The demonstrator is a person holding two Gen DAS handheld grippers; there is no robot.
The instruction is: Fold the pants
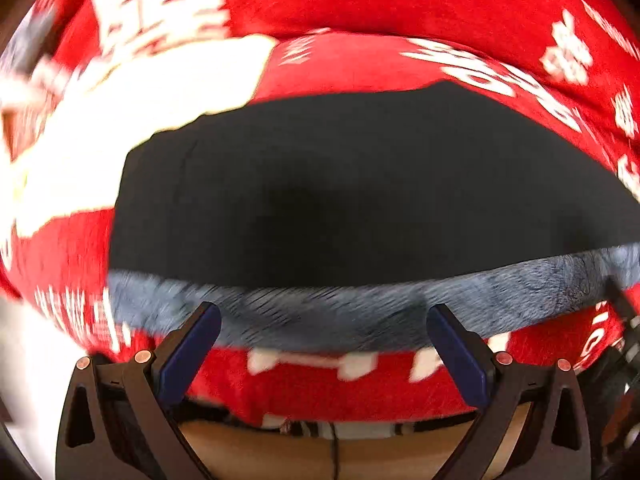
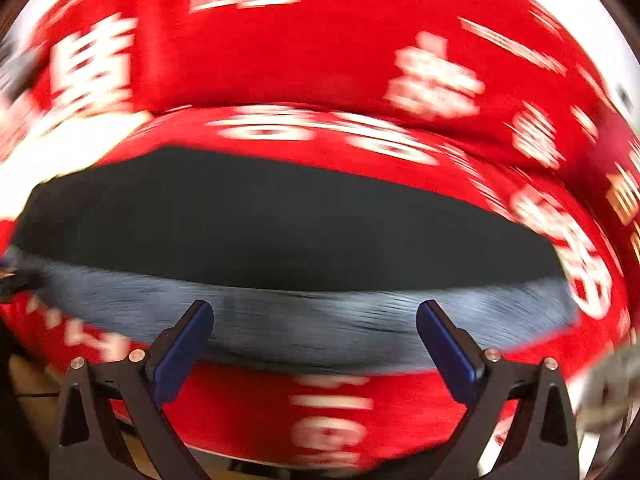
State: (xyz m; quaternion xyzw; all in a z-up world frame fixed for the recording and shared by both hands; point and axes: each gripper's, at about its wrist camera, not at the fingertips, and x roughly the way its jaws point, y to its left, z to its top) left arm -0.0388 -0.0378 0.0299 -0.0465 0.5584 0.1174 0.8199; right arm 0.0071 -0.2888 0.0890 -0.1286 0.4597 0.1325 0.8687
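The pants [image 1: 340, 184] lie as a flat dark rectangle on the red blanket [image 1: 360, 0], with a strip of grey fleecy lining [image 1: 320, 312] showing along their near edge. My left gripper [image 1: 323, 314] is open and empty, its blue fingertips just over that grey edge. In the right wrist view the same pants [image 2: 280, 220] and grey lining [image 2: 312, 328] lie ahead. My right gripper [image 2: 314, 310] is open and empty over the grey edge. Both views are motion-blurred.
The red blanket [image 2: 320, 60] with white characters covers the whole surface. A large white patch [image 1: 120, 120] on it lies left of the pants. A wooden floor [image 1: 340, 452] and a black cable show below the blanket's near edge.
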